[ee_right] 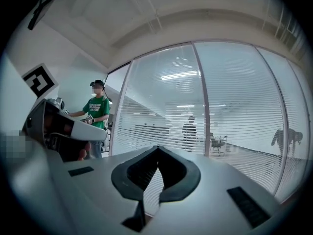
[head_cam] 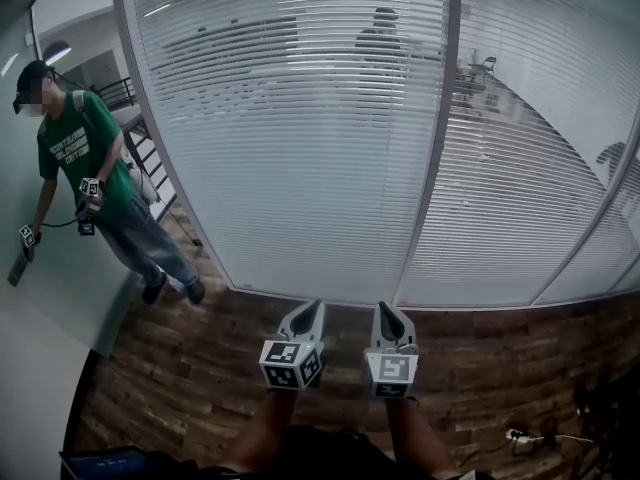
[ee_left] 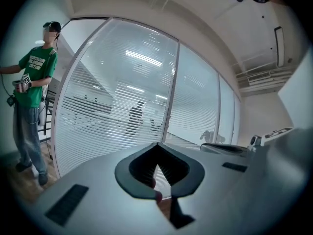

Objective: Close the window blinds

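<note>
The only lettering in sight is the white print on the chest of a person in a green T-shirt (head_cam: 85, 158) standing at the far left, too small to read; that person carries a small marker cube (head_cam: 91, 186) at the waist and another low at the side; a large black-and-white square marker (ee_right: 39, 80) shows at the upper left of the right gripper view, and similar markers face the head camera on the cubes of both tools; the white horizontal slat blinds (head_cam: 300, 118) hang behind the glass wall straight ahead, spread across several panes divided by grey metal posts (head_cam: 440, 128); their slats stand apart enough that a dark standing figure (head_cam: 380, 38) and a chair show through from the room beyond; the left claw (head_cam: 312, 308) and the right claw (head_cam: 387, 310) sit side by side low in the head view, above the dark wooden plank floor (head_cam: 200, 358), both pointing toward the foot of the blinds and well apart from the glass; in the left gripper view the 2 grey jaws of the left claw meet at their tips with nothing held between them; in the right gripper view the right claw is likewise fully closed and holds nothing; a white power strip (head_cam: 520, 436) with its cable lies on the floor at the lower right
</note>
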A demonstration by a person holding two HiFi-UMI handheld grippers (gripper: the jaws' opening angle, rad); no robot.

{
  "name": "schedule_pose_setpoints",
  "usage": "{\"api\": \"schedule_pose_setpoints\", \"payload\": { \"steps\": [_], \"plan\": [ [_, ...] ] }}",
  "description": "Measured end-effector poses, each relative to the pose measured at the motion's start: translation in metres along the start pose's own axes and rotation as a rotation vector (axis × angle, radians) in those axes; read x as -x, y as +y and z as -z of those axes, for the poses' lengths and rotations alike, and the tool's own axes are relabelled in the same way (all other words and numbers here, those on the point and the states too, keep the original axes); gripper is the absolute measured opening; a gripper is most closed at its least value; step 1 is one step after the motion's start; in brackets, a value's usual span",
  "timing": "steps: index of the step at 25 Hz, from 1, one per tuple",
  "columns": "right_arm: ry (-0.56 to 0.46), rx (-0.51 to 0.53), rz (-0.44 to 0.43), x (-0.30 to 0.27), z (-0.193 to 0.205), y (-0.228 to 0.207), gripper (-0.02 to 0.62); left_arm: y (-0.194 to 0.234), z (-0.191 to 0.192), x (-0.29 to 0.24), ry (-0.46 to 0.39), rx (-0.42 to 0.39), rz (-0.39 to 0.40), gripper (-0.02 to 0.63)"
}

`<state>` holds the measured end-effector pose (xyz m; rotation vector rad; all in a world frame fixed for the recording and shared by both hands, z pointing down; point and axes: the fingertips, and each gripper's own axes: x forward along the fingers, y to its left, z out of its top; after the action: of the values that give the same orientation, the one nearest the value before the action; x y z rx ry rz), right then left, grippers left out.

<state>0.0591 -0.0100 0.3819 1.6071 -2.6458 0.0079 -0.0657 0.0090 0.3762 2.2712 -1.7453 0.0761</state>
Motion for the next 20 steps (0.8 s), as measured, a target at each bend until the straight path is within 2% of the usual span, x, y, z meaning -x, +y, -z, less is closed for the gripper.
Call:
{"api": "schedule_pose_setpoints", "payload": {
  "steps": [8,14,20],
  "plan": [
    [-0.014,0.003,-0.019,-0.026,0.008,-0.004,0.003,0.012,-0.004,-0.033,-0.010,-0.007,-0.001,-0.006],
    [0.000,0.001,0.013,-0.061,0.011,-0.031,0.003,0.027,-0.004,-0.079,0.003,-0.015,0.017,-0.006],
    [0.037,0.011,0.072,-0.075,0.053,-0.011,0.003,0.062,0.037,-0.081,-0.024,-0.066,0.036,-0.006]
  ]
}}
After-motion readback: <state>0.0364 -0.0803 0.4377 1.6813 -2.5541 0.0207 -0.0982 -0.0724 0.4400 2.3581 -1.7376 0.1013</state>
